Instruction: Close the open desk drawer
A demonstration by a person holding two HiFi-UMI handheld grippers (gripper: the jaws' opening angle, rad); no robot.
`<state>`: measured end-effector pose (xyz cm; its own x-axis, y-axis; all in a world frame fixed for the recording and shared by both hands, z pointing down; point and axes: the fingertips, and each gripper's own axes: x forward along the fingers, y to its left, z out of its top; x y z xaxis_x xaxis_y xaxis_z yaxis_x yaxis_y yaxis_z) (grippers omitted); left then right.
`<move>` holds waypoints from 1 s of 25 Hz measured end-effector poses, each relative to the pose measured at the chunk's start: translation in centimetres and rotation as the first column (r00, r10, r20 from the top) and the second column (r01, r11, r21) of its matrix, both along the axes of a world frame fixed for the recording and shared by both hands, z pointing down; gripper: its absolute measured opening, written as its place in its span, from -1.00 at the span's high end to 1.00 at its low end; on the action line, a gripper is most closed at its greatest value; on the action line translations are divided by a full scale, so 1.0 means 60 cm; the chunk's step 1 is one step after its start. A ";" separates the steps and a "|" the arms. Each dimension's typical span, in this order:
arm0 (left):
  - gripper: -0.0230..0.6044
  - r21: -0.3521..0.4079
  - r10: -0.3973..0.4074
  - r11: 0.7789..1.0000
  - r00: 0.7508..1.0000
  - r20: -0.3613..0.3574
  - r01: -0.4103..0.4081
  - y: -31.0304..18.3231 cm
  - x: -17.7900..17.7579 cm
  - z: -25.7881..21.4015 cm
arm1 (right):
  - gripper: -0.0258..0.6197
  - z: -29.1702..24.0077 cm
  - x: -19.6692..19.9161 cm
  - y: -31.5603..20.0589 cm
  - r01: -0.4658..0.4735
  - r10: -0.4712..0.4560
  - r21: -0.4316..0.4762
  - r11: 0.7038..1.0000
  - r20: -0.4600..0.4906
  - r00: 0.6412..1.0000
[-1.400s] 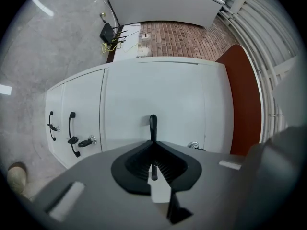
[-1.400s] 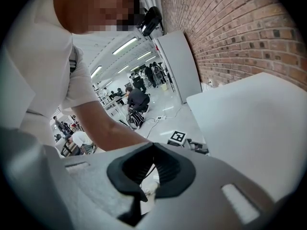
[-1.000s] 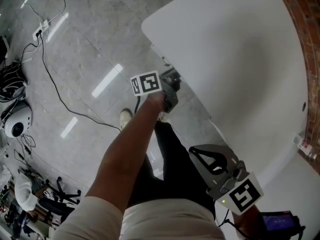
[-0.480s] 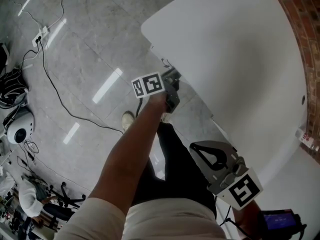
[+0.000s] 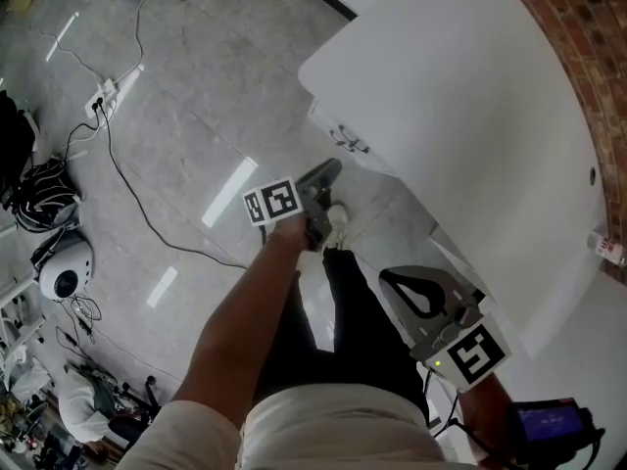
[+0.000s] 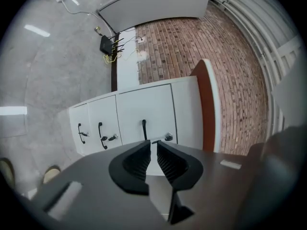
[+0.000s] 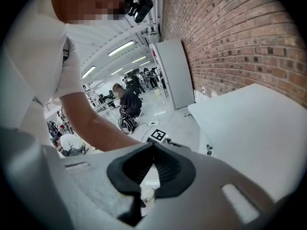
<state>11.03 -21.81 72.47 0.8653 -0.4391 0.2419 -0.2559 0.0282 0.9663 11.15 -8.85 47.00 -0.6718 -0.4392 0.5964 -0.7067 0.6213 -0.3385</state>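
Observation:
The white desk (image 5: 470,116) fills the upper right of the head view, with black drawer handles (image 5: 350,141) showing under its left edge. In the left gripper view the three drawer fronts (image 6: 144,111) stand side by side and look flush, each with a black handle (image 6: 143,129). My left gripper (image 5: 325,174) hangs a short way off those fronts over the floor, its jaws shut to a thin slit with nothing between them (image 6: 153,146). My right gripper (image 5: 423,296) hovers low by the desk's near edge, shut and holding nothing (image 7: 152,150).
Cables and a power strip (image 5: 103,96) lie on the grey tiled floor to the left, beside a white dome device (image 5: 64,280). A brick wall (image 5: 578,27) runs behind the desk. The person's shoe (image 5: 336,218) is just below the left gripper. Other people sit farther off (image 7: 127,104).
My left gripper has drawn back from the drawer front under the desk edge and now hangs apart from it. The right gripper has hardly shifted.

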 end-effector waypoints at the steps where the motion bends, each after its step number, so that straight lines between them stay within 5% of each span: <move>1: 0.78 0.014 0.012 1.000 1.000 0.005 -0.012 0.007 -0.018 -0.017 | 0.91 -0.007 -0.008 0.001 -0.004 0.004 0.014 1.000 -0.001 1.000; 8: 0.79 0.147 0.135 0.980 0.990 0.028 -0.138 0.087 -0.134 -0.193 | 0.91 -0.095 -0.078 0.037 -0.031 0.034 0.119 0.992 -0.020 0.999; 12: 0.80 0.296 0.204 0.930 0.976 0.074 -0.217 0.123 -0.166 -0.322 | 0.91 -0.136 -0.105 0.069 -0.036 0.039 0.156 0.987 -0.015 0.999; 16: 0.84 0.413 0.275 0.855 0.950 0.150 -0.313 0.172 -0.185 -0.440 | 0.91 -0.170 -0.114 0.097 -0.077 0.080 0.187 0.979 -0.009 0.997; 20: 0.88 0.519 0.329 0.757 0.918 0.221 -0.396 0.224 -0.202 -0.556 | 0.91 -0.216 -0.129 0.121 -0.072 0.085 0.239 0.968 -0.043 0.995; 25: 0.91 0.624 0.378 0.572 0.846 0.376 -0.533 0.300 -0.205 -0.660 | 0.91 -0.270 -0.146 0.153 -0.061 0.081 0.304 0.951 -0.053 0.995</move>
<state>-1.28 -3.82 32.84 0.9710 -0.1000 0.2174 -0.2114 -0.7841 0.5835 2.37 0.33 30.78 -0.5972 -0.6505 0.4693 -0.7665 0.6351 -0.0951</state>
